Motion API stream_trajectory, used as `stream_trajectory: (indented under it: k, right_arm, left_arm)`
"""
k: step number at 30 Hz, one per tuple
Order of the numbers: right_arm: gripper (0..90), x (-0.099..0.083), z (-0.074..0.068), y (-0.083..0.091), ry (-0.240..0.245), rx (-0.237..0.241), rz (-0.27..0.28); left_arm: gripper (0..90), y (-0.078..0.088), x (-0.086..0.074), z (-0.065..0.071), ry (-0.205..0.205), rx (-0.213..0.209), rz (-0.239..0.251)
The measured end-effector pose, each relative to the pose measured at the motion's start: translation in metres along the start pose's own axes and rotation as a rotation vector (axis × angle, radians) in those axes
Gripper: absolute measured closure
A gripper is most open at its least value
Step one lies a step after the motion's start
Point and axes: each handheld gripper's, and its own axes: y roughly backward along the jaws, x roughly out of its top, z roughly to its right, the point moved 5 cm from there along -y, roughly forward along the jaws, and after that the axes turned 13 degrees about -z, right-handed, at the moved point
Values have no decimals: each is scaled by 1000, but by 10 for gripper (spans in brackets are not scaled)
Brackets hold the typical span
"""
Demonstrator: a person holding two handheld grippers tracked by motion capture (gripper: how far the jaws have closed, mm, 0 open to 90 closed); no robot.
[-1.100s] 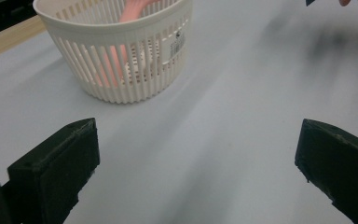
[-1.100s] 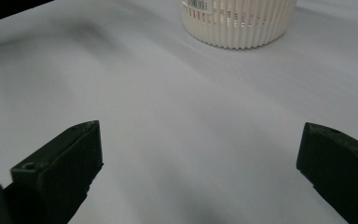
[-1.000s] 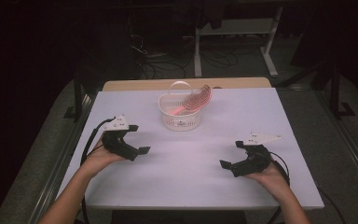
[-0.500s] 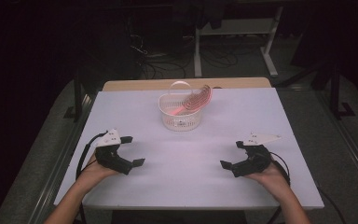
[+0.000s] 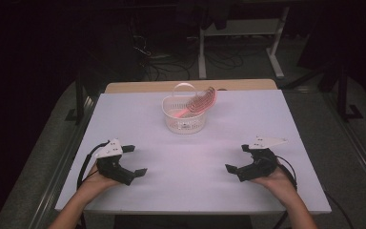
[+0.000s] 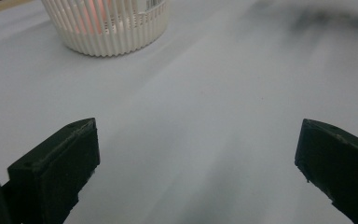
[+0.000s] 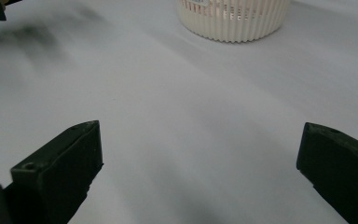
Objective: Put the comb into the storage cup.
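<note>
**Both claws wide and empty, brush parked in the basket**

Left claw (image 5: pixel 134 161), lower left of the high view: jaws spread wide, nothing between them, resting low on the counter (image 5: pixel 190 157) near its front edge. Same spread in the left gripper view, bare white surface between the two black jaws. Right claw (image 5: pixel 238 158), lower right of the high view: likewise fully parted and empty, hand (image 5: pixel 272 177) behind it close to the front edge.

Outward from there, toward the upper middle of the high view: a white slatted basket (image 5: pixel 185 121) with a hoop handle, well apart from both claws. Inside, a pink hairbrush (image 5: pixel 198 104), tilted, head leaning on the right rim and jutting above it. Basket wall also at upper left of the left gripper view (image 6: pixel 107 28) and top centre of the right gripper view (image 7: pixel 235 21).

Likely risks on a reach for the brush: light basket sliding or tipping if a jaw catches the rim or the hoop handle; brush pivoting off the rim and falling out if nudged at its raised head; poor grip on the bristled head, given its uneven surface. Steadying the basket with one claw probably safer. Trailing cables near the front edge, possible snag.
</note>
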Motion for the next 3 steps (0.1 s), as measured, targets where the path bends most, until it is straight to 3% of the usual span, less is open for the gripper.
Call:
stream_trajectory:
  k: [3]
  right_arm:
    - [0, 0, 0, 0, 0, -2, 0]
  left_arm:
    - [0, 0, 0, 0, -1, -1, -4]
